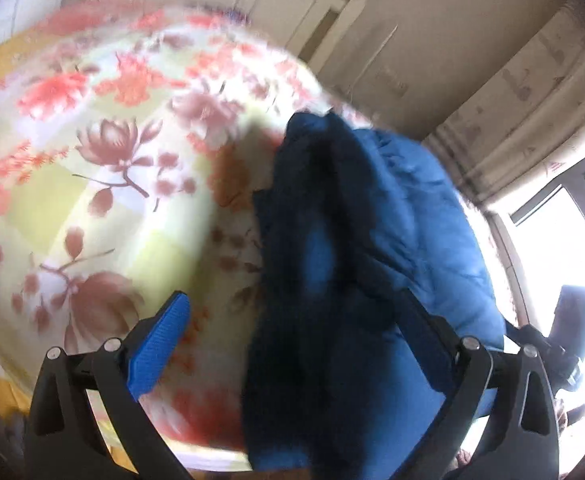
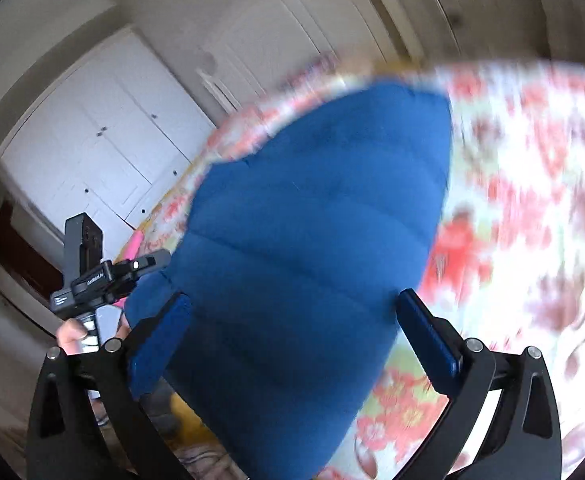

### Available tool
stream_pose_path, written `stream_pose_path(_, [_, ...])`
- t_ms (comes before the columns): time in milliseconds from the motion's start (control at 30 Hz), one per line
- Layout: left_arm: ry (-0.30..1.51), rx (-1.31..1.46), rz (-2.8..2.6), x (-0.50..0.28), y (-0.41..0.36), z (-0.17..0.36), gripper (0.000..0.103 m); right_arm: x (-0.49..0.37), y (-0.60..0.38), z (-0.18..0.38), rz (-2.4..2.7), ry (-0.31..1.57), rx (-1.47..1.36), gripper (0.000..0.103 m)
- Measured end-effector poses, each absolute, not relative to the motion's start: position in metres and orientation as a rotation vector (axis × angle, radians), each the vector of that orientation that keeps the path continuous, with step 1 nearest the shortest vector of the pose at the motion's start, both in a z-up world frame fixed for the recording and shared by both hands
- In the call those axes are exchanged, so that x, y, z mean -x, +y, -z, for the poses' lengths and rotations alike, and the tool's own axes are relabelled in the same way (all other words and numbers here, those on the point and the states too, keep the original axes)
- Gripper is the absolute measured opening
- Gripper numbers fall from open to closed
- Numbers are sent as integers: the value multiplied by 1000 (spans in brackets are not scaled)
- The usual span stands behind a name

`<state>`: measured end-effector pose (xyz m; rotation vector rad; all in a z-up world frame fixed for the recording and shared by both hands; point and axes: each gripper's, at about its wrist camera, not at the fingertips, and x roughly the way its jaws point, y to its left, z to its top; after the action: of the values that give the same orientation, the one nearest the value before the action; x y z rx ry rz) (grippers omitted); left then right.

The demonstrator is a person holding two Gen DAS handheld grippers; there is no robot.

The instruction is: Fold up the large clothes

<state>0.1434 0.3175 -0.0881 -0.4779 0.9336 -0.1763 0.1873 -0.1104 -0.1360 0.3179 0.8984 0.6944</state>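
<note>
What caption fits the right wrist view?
Open right gripper over blue jacket on floral bedspread.

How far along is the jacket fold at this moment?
Done, it seems: the blue jacket lies on the floral bedspread as a long narrow bundle, apparently folded in lengthwise. In hand: nothing gripped. The right gripper stands wide open over the jacket; the left gripper also looks open, a dark fold between its fingers. Left: probably a crosswise fold and tidying; blur hides detail.

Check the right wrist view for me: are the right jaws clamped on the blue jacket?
No. The right gripper stands wide open, its blue pads apart on either side of the blue jacket, not pressing it.
</note>
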Motion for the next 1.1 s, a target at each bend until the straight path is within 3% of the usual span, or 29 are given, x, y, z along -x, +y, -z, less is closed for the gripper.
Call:
stream_pose_path(167, [1086, 583, 319, -167, 315, 120, 101, -200, -106, 157, -723, 983, -371, 99])
stream_pose_path(267, [1075, 549, 344, -168, 312, 121, 100, -204, -109, 161, -763, 996, -384, 99])
stream_pose_path(300, [1074, 556, 366, -169, 312, 122, 91, -204, -110, 162, -779, 991, -394, 99])
stream_pose_path(333, [1085, 653, 486, -170, 312, 126, 56, -201, -111, 163, -790, 973, -398, 94])
stream_pose_path(567, [968, 539, 427, -158, 290, 105, 32, -177, -121, 141, -727, 741, -233, 68])
stream_pose_path(833, [875, 563, 529, -209, 203, 91, 30, -184, -202, 105, -498, 541, -207, 62])
stream_pose_path(1000, [913, 506, 551, -262, 128, 97, 30, -221, -279, 116, -344, 602, -269, 62])
stream_pose_path(1100, [902, 475, 536, -263, 106, 100, 35, -226, -316, 134, -315, 652, -396, 69])
